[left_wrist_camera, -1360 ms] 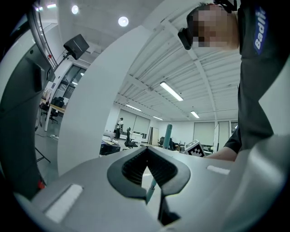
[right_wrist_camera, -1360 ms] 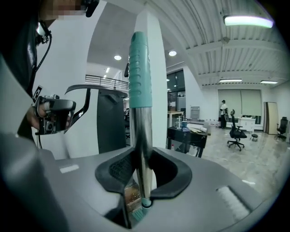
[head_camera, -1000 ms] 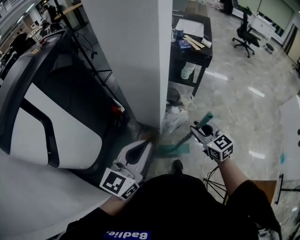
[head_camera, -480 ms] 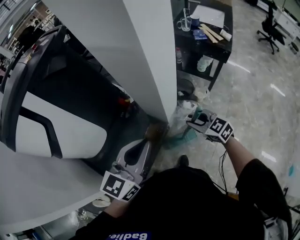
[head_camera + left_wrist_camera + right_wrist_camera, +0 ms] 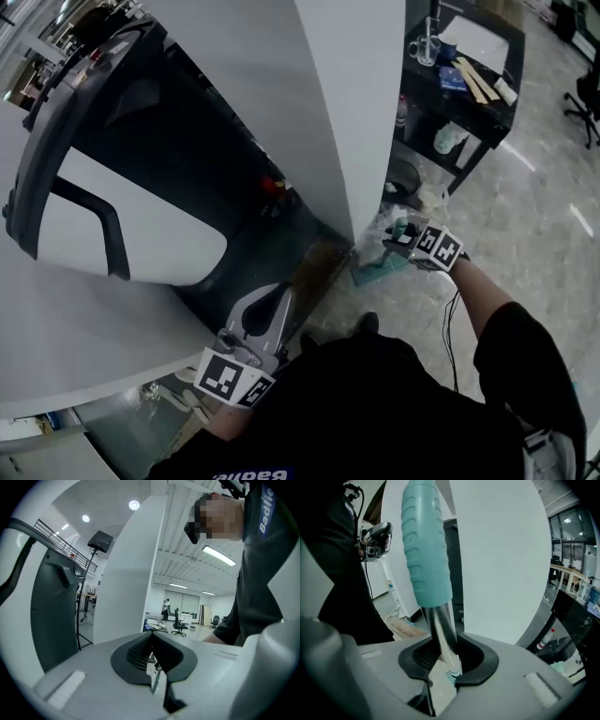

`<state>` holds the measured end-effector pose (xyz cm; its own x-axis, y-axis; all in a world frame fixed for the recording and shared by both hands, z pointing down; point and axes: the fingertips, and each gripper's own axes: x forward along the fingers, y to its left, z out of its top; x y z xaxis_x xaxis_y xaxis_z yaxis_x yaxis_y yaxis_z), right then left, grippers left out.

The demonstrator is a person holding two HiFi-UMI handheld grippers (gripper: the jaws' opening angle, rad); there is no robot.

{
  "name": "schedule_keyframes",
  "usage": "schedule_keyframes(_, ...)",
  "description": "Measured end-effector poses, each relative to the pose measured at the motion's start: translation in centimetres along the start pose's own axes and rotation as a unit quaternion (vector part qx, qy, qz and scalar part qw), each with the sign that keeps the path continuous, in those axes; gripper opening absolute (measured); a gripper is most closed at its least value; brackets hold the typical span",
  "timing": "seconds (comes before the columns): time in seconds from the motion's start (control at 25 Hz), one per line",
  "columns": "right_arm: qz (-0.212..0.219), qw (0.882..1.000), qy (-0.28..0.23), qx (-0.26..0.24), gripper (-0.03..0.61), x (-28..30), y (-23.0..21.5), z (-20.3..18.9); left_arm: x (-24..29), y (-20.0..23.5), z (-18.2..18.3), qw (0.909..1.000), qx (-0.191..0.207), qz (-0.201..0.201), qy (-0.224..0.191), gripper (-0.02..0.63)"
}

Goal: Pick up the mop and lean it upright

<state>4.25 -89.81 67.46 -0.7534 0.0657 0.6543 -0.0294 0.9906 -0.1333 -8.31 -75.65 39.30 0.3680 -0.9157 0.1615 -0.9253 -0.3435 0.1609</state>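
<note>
Jaws of the right gripper (image 5: 449, 660) are clamped narrow on the mop (image 5: 427, 559), on its shiny metal shaft just below the ribbed teal grip. The grip rises toward twelve o'clock in the right gripper view. In the head view this gripper sits low beside the corner of the white pillar (image 5: 309, 112). The mop's teal head is down on the floor (image 5: 534, 216) at the gripper's seven o'clock, and a black desk (image 5: 466, 114) stands at its one o'clock. The left gripper (image 5: 152, 652) has its jaws drawn together on nothing. A black-and-white machine (image 5: 112, 197) stands at its ten o'clock.
</note>
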Motion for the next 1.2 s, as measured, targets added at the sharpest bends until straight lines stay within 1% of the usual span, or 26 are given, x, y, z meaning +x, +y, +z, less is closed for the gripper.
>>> schedule_keyframes(0.2, 0.008, 1.0, -0.005, 0.015, 0.103, 1.8, -2.8, 1.1, -1.4, 1.2, -0.2, 0.9993, -0.006, 0.036, 0.003, 0.02)
schedule_keyframes(0.52, -0.001, 0.999, 0.017, 0.032, 0.107, 4.1, -6.5, 3.0, -3.3, 2.1, -0.8, 0.9971, -0.016, 0.074, 0.007, 0.02)
schedule_keyframes(0.6, -0.01, 0.999, 0.029, 0.045, 0.109, 4.7, -7.3, 3.3, -3.6, 2.4, -0.9, 0.9965, -0.021, 0.081, 0.004, 0.02)
schedule_keyframes(0.72, -0.039, 0.996, 0.052, 0.06, 0.11, 5.3, -8.4, 3.2, -4.0, 2.6, -1.1, 0.9957, -0.027, 0.088, 0.001, 0.02)
schedule_keyframes(0.76, -0.047, 0.995, 0.059, 0.062, 0.122, 5.5, -8.6, 3.0, -4.0, 2.6, -1.2, 0.9956, -0.03, 0.089, 0.0, 0.02)
schedule_keyframes(0.88, -0.059, 0.993, 0.07, 0.068, 0.228, 5.8, -8.9, 2.7, -4.0, 2.4, -1.2, 0.9958, -0.031, 0.086, 0.0, 0.02)
schedule_keyframes(0.96, -0.072, 0.992, 0.079, 0.073, 0.248, 5.9, -9.2, 2.3, -4.1, 2.3, -1.4, 0.9959, -0.03, 0.085, 0.002, 0.02)
schedule_keyframes(1.04, -0.089, 0.988, 0.099, 0.075, 0.291, 6.1, -9.5, 1.4, -4.2, 2.3, -1.6, 0.9958, -0.033, 0.085, 0.004, 0.02)
schedule_keyframes(1.2, -0.128, 0.981, 0.133, 0.064, 0.346, 6.2, -10.3, -0.2, -4.2, 2.1, -1.9, 0.9958, -0.037, 0.084, 0.007, 0.02)
